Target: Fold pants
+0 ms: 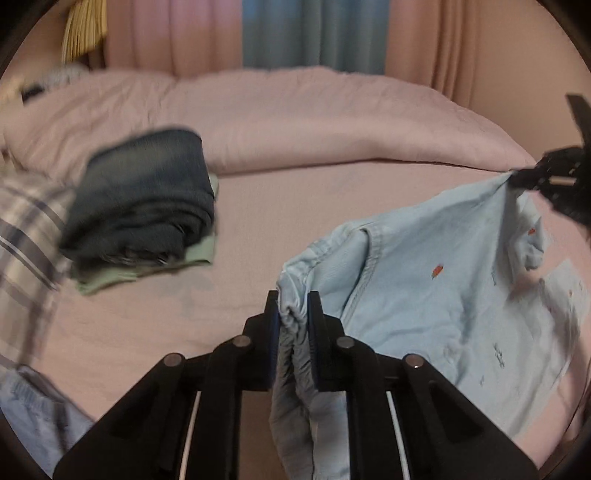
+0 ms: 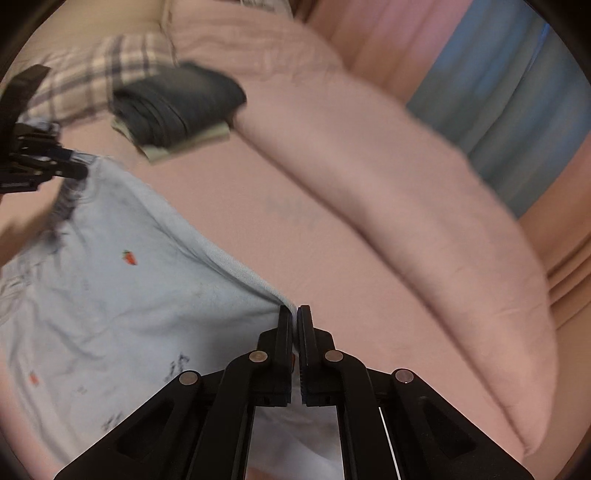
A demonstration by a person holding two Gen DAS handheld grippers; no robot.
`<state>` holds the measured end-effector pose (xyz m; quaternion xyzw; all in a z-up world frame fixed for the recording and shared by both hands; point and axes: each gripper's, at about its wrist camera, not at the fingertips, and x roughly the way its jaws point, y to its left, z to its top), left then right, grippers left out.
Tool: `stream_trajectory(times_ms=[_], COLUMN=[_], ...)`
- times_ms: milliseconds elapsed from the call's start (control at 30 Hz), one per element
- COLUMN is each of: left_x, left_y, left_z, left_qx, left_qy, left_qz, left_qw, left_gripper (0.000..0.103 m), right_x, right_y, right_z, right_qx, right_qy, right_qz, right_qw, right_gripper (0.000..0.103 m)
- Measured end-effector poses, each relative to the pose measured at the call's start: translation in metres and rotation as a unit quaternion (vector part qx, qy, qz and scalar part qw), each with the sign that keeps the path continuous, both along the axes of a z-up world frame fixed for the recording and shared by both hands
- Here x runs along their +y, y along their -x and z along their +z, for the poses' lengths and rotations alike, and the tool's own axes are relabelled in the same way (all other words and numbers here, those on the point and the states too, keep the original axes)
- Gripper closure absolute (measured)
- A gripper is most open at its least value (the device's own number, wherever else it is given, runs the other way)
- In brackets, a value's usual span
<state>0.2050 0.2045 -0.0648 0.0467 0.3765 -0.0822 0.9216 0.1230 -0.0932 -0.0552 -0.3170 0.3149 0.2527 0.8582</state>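
Light blue pants (image 1: 424, 280) with small orange prints hang stretched between both grippers above the pink bed. My left gripper (image 1: 293, 301) is shut on a bunched corner of the pants, and fabric hangs down between its fingers. In the left wrist view the right gripper (image 1: 517, 177) pinches the far corner at the right edge. In the right wrist view my right gripper (image 2: 294, 314) is shut on an edge of the pants (image 2: 110, 295), and the left gripper (image 2: 79, 168) grips the other corner at far left.
A folded stack of dark jeans on a green garment (image 1: 144, 206) lies on the pink sheet (image 1: 258, 229), next to a plaid cloth (image 1: 26, 236). A rolled pink duvet (image 1: 295, 122) runs along the back. Curtains (image 1: 314, 33) hang behind it.
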Motion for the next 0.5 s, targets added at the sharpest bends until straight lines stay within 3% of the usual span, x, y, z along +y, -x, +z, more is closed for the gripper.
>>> stream_trajectory(times_ms=[100, 167, 300, 500], left_x=[-0.008, -0.001, -0.002, 0.002], left_y=[0.042, 0.08, 0.131, 0.162], left_z=[0.009, 0.011, -0.013, -0.075], left_qx=[-0.039, -0.061, -0.072, -0.019], left_qy=[-0.029, -0.044, -0.076, -0.086], left_qz=[-0.012, -0.023, -0.033, -0.031], left_qw=[0.9988, 0.9969, 0.994, 0.9956], left_gripper=[0.091, 0.091, 0.092, 0.092], right_x=[-0.001, -0.004, -0.021, -0.015], right_y=[0.058, 0.066, 0.112, 0.156], right_z=[0.013, 0.026, 0.009, -0.076], right_qx=[-0.032, -0.041, -0.024, 0.054], right_qy=[0.007, 0.017, 0.033, 0.067], right_qz=[0.027, 0.042, 0.067, 0.095], right_qw=[0.999, 0.998, 0.997, 0.992], right_gripper=[0.1, 0.1, 0.1, 0.1])
